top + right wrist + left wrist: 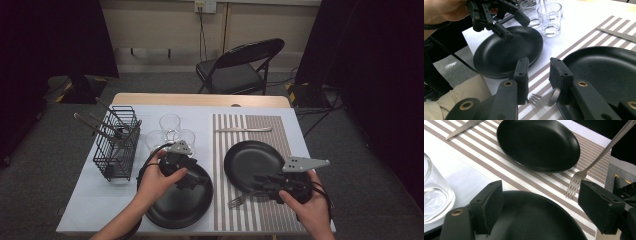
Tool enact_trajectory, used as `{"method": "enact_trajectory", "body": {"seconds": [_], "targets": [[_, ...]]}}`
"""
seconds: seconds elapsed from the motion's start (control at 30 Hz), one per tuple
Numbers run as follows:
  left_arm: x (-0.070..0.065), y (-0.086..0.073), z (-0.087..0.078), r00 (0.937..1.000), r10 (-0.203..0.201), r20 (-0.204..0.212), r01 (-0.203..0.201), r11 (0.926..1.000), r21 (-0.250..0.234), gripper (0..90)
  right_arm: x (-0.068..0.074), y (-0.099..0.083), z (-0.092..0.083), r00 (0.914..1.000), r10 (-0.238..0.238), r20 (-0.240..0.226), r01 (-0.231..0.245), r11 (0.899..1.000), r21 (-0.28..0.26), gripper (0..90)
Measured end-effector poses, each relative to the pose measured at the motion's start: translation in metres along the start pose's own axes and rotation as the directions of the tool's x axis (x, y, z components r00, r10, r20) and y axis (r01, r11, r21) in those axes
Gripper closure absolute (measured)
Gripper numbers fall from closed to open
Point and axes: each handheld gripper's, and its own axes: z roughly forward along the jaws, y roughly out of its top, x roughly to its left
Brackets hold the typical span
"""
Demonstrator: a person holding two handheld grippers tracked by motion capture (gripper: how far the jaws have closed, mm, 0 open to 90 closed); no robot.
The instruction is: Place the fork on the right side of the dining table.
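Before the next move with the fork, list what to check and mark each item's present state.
1. Fork lies between the right hand-held gripper's jaws: ok.
2. Firm hold on the fork: cannot tell; the jaws stand apart around its neck.
3. Fork tines are over the striped mat, beside the right plate, not on it: ok.
4. Left hand-held gripper is open, with nothing between its jaws, above the left plate: ok.
5. Knife lies flat on the mat beyond the right plate, apart from both grippers: ok.
6. Glasses stand upright, untouched: ok.
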Motion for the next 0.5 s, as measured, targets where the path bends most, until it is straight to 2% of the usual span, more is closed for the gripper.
{"method": "enact_trajectory", "body": {"seconds": [0.5], "targets": [[-0.0006, 0.0009, -0.0001, 1.0000, 0.001, 0.004, -0.001, 1.0000, -0.004, 20.2, -0.0036, -0.0047, -0.0057, 0.9995, 0.011, 0.031, -0.011, 1.000, -0.004, 67.0]]}}
